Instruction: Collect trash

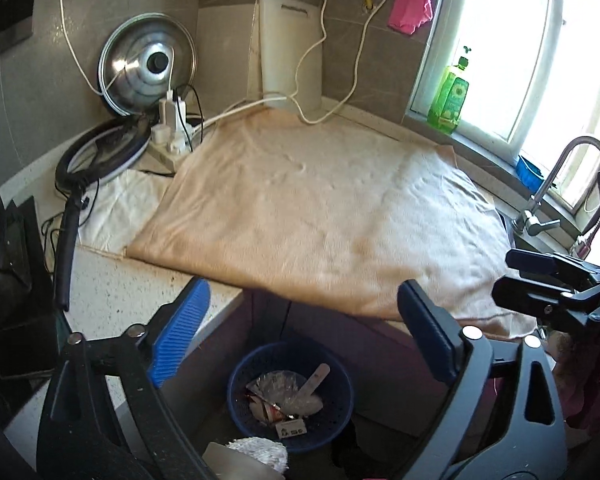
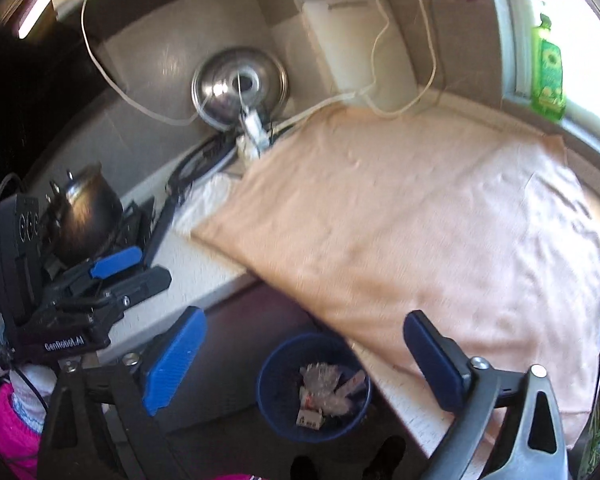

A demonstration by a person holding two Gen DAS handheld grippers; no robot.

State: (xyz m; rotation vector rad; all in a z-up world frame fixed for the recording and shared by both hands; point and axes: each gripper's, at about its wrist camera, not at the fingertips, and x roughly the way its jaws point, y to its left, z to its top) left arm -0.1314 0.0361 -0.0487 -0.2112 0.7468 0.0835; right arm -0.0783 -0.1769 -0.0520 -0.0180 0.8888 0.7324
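A blue mesh bin (image 1: 290,396) stands on the floor below the counter edge, holding crumpled plastic wrap, a wooden stick and small wrappers (image 1: 288,396). It also shows in the right wrist view (image 2: 314,388). My left gripper (image 1: 304,332) is open and empty, held above the bin. My right gripper (image 2: 306,360) is open and empty, also above the bin. The right gripper shows at the right edge of the left wrist view (image 1: 552,280); the left gripper shows at the left of the right wrist view (image 2: 116,272).
A beige towel (image 1: 320,208) covers the counter. At the back left are a steel lid (image 1: 148,64), a power strip with plugs (image 1: 172,128) and cords. A green soap bottle (image 1: 450,92) stands on the sill; a faucet (image 1: 548,200) is at right. A pot (image 2: 86,216) sits on the stove.
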